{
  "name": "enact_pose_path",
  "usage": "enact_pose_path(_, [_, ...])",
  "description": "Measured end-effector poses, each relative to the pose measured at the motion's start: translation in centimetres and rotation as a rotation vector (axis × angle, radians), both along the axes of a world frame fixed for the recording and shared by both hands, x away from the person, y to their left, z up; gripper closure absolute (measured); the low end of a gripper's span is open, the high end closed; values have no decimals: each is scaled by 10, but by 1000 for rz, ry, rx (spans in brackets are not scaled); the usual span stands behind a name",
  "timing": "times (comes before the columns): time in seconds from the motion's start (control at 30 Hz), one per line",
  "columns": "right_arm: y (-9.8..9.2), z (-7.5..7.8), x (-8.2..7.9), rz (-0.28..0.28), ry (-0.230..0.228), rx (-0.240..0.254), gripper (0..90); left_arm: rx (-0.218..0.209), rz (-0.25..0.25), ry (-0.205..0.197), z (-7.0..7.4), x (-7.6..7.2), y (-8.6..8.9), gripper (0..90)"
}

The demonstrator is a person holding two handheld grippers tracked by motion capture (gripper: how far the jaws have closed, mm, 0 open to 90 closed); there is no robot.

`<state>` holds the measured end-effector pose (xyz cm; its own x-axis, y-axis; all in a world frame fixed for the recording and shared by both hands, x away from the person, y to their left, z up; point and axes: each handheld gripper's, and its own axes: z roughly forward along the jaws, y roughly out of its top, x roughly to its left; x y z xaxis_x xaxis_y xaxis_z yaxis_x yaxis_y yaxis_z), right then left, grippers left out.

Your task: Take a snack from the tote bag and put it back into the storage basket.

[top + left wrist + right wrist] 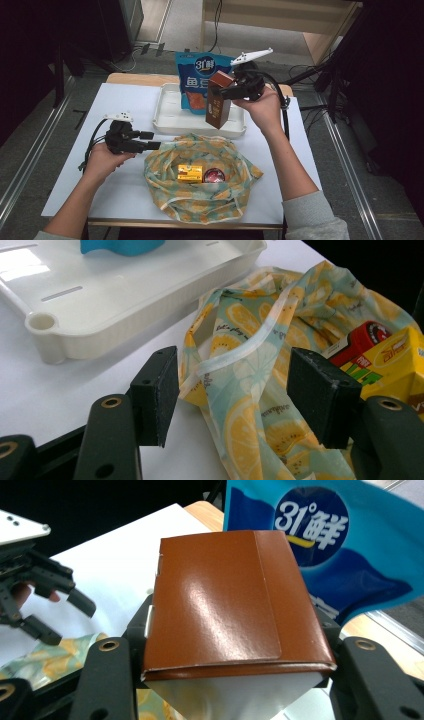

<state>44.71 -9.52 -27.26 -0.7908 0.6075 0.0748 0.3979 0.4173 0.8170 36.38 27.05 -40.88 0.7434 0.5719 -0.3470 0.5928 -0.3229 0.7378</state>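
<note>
The right tool (223, 93) gripped a glossy brown carton (218, 106) across its width, held tilted above the white ribbed plastic tray (165, 122); the carton hid both pads and part of the blue snack pouch (197, 80) behind. The left tool (156, 145) stood open and empty at the rim of the lemon-print cloth bag (200, 200) on the white worktop (125, 100), whose folds cut off a yellow box (190, 173).

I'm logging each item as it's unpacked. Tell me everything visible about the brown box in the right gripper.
The brown box is a glossy cardboard carton with a folded, overlapping flap seam along one face and pale print on its side. The right gripper clamps its upper end between both jaws, holding it tilted in the air over the white tray, in front of the blue snack bag. Nothing else touches it.
</note>
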Motion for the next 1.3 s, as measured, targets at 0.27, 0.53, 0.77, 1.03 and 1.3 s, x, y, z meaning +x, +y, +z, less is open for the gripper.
enact_pose_path(0.27, [12, 2, 15, -9, 8, 4, 431, 0, 6, 5, 1, -2, 2, 381])
enact_pose_path(0.53, [28, -5, 27, -1, 23, -5, 432, 6, 18, -2, 0, -7, 12, 382])
enact_pose_path(0.77, [43, -16, 33, 6, 28, -11, 432, -1, 21, 4, -1, -4, 13, 382])
enact_pose_path(1.03, [54, -32, 43, 12, 47, -5, 432, -5, 15, 9, -1, -2, 15, 382])
enact_pose_path(1.3, [64, -41, 48, 20, 56, 19, 432, -13, 23, 7, -1, -1, 17, 381])
